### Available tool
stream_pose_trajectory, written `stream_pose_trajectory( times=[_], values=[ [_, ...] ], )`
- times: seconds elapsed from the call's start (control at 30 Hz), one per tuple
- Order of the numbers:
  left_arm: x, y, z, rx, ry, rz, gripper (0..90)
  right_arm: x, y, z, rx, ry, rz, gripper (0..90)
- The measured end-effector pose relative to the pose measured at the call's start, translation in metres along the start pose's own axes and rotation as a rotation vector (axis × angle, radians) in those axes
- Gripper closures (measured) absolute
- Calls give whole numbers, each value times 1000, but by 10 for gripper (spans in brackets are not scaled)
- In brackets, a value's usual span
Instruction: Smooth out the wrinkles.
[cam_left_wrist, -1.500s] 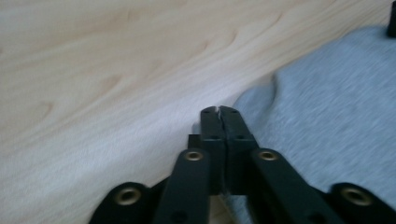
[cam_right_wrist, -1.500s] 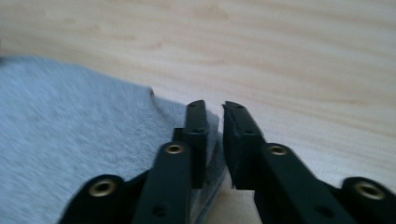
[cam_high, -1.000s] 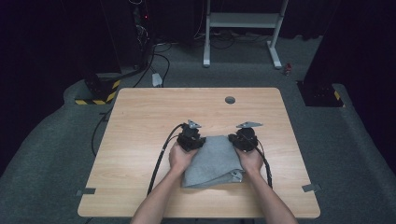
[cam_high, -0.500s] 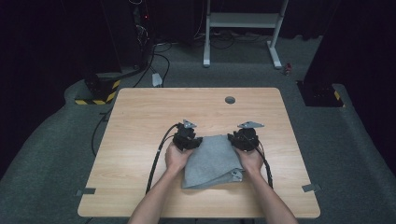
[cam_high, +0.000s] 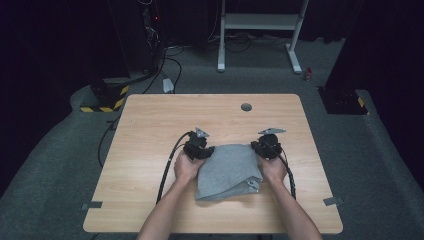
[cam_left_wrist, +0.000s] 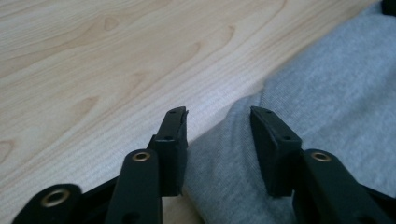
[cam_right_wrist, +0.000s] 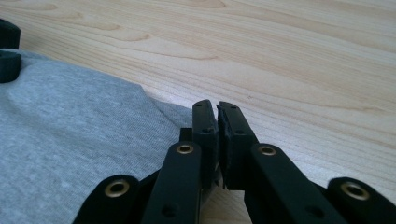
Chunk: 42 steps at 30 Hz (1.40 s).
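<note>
A grey cloth (cam_high: 227, 170) lies folded on the wooden table (cam_high: 150, 130), between two hands. My left gripper (cam_high: 206, 150) is at the cloth's far left corner. In the left gripper view the jaws (cam_left_wrist: 219, 116) stand apart and have just been opening; the cloth's (cam_left_wrist: 327, 93) edge lies loose between them, unpressed. My right gripper (cam_high: 258, 149) is at the far right corner. Its jaws (cam_right_wrist: 217, 109) have just closed and meet at the cloth's (cam_right_wrist: 70, 130) edge. No fabric shows between the pads.
A round cable hole (cam_high: 246, 106) sits near the table's far edge. Black cables (cam_high: 167, 165) trail from the grippers toward the person. Beyond the table stand a white frame (cam_high: 260, 30) and a yellow-black striped block (cam_high: 102, 105) on the floor.
The left gripper has edged a little to the left at the cloth's corner. The cloth and the right hand lie as before.
</note>
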<state>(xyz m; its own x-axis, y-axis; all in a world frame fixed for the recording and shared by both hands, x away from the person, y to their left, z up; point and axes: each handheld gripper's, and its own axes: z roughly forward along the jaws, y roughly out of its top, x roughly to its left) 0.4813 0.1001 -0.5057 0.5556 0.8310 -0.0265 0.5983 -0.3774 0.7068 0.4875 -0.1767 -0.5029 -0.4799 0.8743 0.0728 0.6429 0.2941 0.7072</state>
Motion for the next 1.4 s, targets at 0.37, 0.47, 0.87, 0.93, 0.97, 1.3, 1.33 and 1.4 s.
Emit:
stream_pose_trajectory(
  times=[0.37,0.47,0.87,0.93,0.97,1.3,1.33,1.4],
  values=[
    [-22,-12,-42,-66,-81,-4,434,42,-7,-38,-85,134,-95,681],
    [-18,-25,-35,-15,-60,-4,439,41,-20,-33,-39,117,-126,652],
    [-38,-38,-67,-76,-131,1,362,42,-35,-66,-109,160,-105,550],
    [-47,-42,-67,-55,-124,28,346,49,-39,-69,-100,181,-119,529],
    [-52,-46,-67,-47,-112,42,342,52,-41,-70,-95,189,-114,518],
    [-61,-72,-84,-61,-102,25,324,58,-69,-86,-110,190,-139,456],
    [-63,-76,-88,-60,-93,44,321,58,-70,-88,-106,191,-133,450],
    [-68,-83,-91,-52,-77,60,324,57,-74,-92,-110,191,-142,434]
  ],
)
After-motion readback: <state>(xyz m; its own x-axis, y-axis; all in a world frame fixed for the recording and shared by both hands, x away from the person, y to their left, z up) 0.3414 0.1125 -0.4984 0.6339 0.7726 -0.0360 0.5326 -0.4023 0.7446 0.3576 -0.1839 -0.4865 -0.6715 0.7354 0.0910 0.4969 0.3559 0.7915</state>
